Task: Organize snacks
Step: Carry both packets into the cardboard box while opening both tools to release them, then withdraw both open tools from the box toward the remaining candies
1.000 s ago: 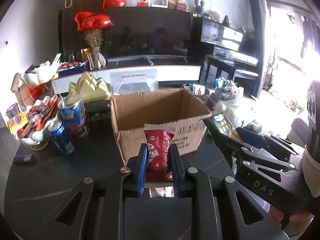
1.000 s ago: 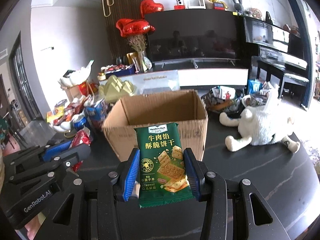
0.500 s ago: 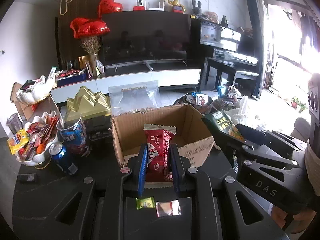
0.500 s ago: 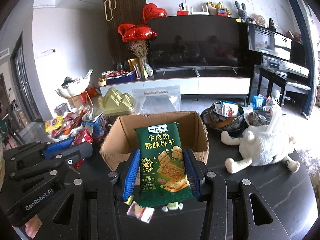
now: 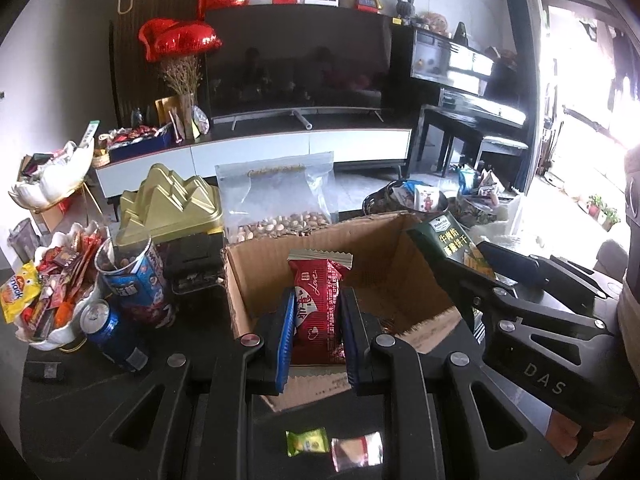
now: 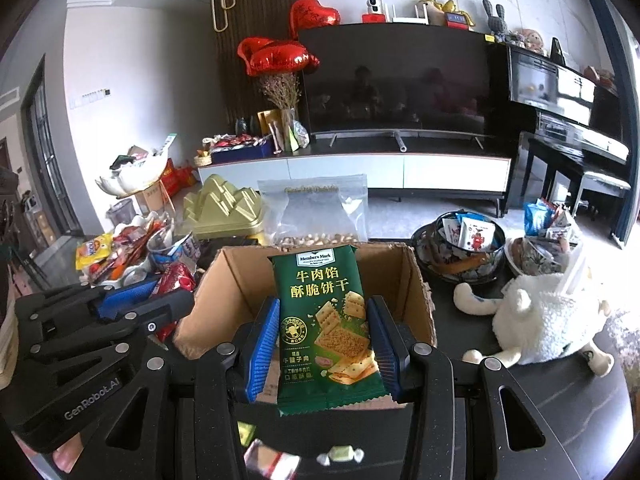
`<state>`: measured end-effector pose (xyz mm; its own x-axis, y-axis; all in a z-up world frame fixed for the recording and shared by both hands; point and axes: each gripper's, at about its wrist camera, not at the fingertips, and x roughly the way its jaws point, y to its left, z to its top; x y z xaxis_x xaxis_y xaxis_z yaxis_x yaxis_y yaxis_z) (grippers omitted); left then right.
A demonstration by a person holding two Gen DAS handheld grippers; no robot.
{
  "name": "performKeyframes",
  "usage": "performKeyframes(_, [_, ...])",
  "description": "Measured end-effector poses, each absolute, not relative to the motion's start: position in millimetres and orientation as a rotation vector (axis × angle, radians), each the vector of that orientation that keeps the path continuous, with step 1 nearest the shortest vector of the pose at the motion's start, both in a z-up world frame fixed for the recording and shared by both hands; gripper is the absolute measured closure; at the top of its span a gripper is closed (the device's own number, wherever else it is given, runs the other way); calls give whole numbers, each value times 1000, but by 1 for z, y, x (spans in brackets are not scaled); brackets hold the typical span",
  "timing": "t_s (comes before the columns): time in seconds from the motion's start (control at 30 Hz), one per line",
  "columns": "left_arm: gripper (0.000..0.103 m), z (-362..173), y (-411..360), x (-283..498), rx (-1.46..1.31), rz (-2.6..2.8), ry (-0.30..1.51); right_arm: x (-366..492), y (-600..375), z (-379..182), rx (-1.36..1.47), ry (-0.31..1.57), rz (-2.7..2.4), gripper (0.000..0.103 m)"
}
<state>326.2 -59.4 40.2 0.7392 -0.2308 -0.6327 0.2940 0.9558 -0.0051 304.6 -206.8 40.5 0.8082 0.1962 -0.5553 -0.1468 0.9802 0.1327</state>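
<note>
My left gripper (image 5: 314, 332) is shut on a red snack packet (image 5: 316, 312) and holds it upright above the near wall of an open cardboard box (image 5: 376, 264). My right gripper (image 6: 324, 344) is shut on a green cracker packet (image 6: 326, 328) and holds it upright over the same box (image 6: 236, 284). The green packet also shows at the right in the left wrist view (image 5: 452, 240). The red packet shows at the left in the right wrist view (image 6: 176, 280). The box looks empty inside.
Small wrapped candies (image 5: 332, 444) lie on the black table before the box. A blue can (image 5: 116, 332), a snack tub (image 5: 136, 280) and a white bowl of snacks (image 5: 52, 300) stand left. A nut bag (image 6: 320, 212) stands behind, snack bowls (image 6: 460, 248) and a plush sheep (image 6: 540, 320) right.
Both grippers have risen and moved forward with their packets, from in front of the box to above its near edge. The candies on the table have come into view.
</note>
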Motion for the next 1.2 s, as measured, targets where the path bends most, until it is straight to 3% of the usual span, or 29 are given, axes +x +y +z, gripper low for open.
performKeyframes(0.43, [80, 15, -62, 373, 94, -283, 719, 354, -207, 15, 88, 644, 182, 57])
performKeyframes(0.5, [74, 15, -63, 376, 109, -280, 719, 357, -206, 14, 85, 637, 176, 57])
performKeyframes(0.57, [53, 17, -61, 375, 117, -259, 697, 358, -206, 12, 78, 643, 158, 49])
performKeyframes(0.6, [50, 19, -60, 372, 122, -248, 683, 357, -207, 12, 85, 641, 154, 43])
performKeyframes(1.2, [49, 32, -43, 293, 75, -253, 652, 276, -201, 30, 70, 557, 172, 43])
